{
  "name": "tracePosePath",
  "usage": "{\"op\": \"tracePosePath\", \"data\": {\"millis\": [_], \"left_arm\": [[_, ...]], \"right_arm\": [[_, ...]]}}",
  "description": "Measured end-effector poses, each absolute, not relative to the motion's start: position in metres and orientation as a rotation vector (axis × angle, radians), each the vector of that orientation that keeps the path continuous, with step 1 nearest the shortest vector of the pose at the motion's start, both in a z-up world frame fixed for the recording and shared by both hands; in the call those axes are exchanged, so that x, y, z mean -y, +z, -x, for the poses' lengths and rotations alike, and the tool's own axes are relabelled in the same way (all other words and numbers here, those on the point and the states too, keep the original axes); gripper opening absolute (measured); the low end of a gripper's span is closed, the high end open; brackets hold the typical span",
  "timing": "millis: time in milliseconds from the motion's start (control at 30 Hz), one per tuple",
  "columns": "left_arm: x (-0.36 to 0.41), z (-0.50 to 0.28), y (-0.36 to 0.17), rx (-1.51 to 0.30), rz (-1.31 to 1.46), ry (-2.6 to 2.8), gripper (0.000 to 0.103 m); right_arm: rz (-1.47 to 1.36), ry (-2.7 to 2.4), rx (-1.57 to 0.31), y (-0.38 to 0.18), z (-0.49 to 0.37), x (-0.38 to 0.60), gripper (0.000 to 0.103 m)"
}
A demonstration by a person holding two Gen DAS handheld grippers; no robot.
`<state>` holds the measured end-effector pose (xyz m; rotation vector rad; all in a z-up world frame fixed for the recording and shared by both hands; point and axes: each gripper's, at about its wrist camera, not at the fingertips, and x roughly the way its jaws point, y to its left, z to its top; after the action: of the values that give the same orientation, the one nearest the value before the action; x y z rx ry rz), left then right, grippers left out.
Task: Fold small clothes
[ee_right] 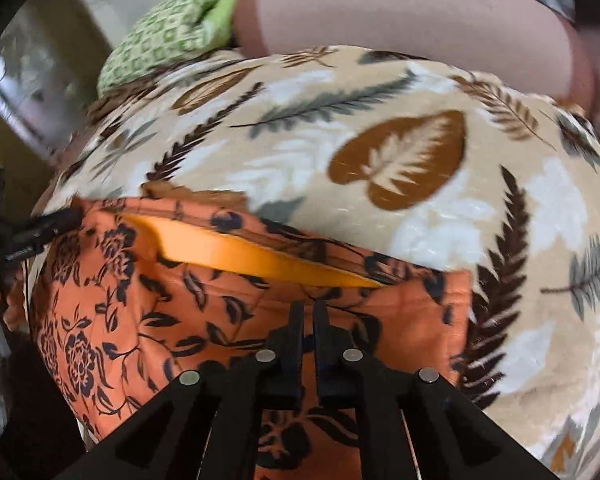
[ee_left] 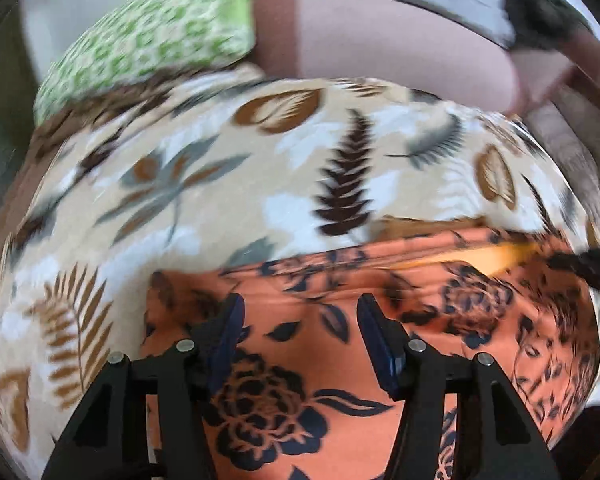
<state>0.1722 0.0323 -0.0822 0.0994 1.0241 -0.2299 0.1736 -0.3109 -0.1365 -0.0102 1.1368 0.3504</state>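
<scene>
Bedding: beige blanket [ee_left: 204,216] printed with brown, grey and white leaves and ferns, covering most of both views and serving as the work surface.

Item 1: orange garment [ee_left: 300,320] with a dark navy rose-and-leaf print, lying on the blanket in the lower half of each frame. Its upper edge is parted, and a plain bright orange inner layer [ee_right: 228,248] shows through the gap as a long strip. In the right wrist view the garment fills the lower left and centre.

Item 2: green-and-white patterned cloth [ee_left: 148,40], bunched at the upper left of both frames, resting at the far edge of the blanket.

Item 3: pale pink pillow or bolster [ee_left: 380,40], upper centre to upper right, beyond the blanket; blurred, so its exact kind cannot be told.

Item 4: left tongs [ee_left: 300,316], black with blue pads, at the bottom centre of the left wrist view. Spread apart above the orange garment; nothing is pinched between them.

Item 5: right tongs [ee_right: 308,308], black, at the bottom centre of the right wrist view. Pressed together with their tips at a fold of the orange garment just below the parted edge; whether cloth is caught between them cannot be told.

Both views are softened by motion blur.
</scene>
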Motion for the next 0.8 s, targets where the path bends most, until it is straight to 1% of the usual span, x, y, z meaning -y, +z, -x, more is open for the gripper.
{"op": "tracePosePath", "data": {"millis": [67,200,267,300,333,367,400,500,567,633,800], "left_arm": [[-0.026,-0.172,-0.092,-1.042,-0.15,-0.23,0.059],[-0.039,-0.174,-0.119,-1.118,-0.093,-0.214,0.059],[-0.041,-0.17,-0.124,-1.108,-0.088,-0.227,0.059],[-0.041,-0.168,-0.124,-1.098,-0.089,-0.228,0.059],[-0.04,-0.167,-0.124,-1.096,-0.088,-0.228,0.06],[-0.04,-0.167,-0.124,-1.096,-0.088,-0.228,0.06],[-0.04,-0.166,-0.124,-1.095,-0.088,-0.228,0.06],[-0.04,-0.164,-0.125,-1.091,-0.086,-0.232,0.06],[-0.04,-0.161,-0.125,-1.09,-0.087,-0.236,0.06],[-0.042,-0.164,-0.125,-1.094,-0.094,-0.234,0.06],[-0.024,-0.163,-0.104,-1.083,-0.033,-0.368,0.06]], "right_arm": [[0.088,0.336,-1.179,-0.148,-0.179,0.301,0.006],[0.155,0.416,-1.185,-0.147,-0.173,0.289,0.006],[0.155,0.445,-1.169,-0.143,-0.172,0.287,0.011],[0.165,0.459,-1.162,-0.142,-0.172,0.284,0.032],[0.167,0.461,-1.165,-0.143,-0.172,0.28,0.081],[0.147,0.46,-1.173,-0.145,-0.175,0.278,0.101],[0.125,0.466,-1.174,-0.147,-0.174,0.277,0.103],[0.094,0.448,-1.19,-0.16,-0.178,0.275,0.103],[0.044,0.447,-1.186,-0.158,-0.18,0.28,0.102],[0.057,0.434,-1.177,-0.15,-0.179,0.284,0.101],[-0.027,0.33,-1.165,-0.142,-0.18,0.323,0.101]]}}
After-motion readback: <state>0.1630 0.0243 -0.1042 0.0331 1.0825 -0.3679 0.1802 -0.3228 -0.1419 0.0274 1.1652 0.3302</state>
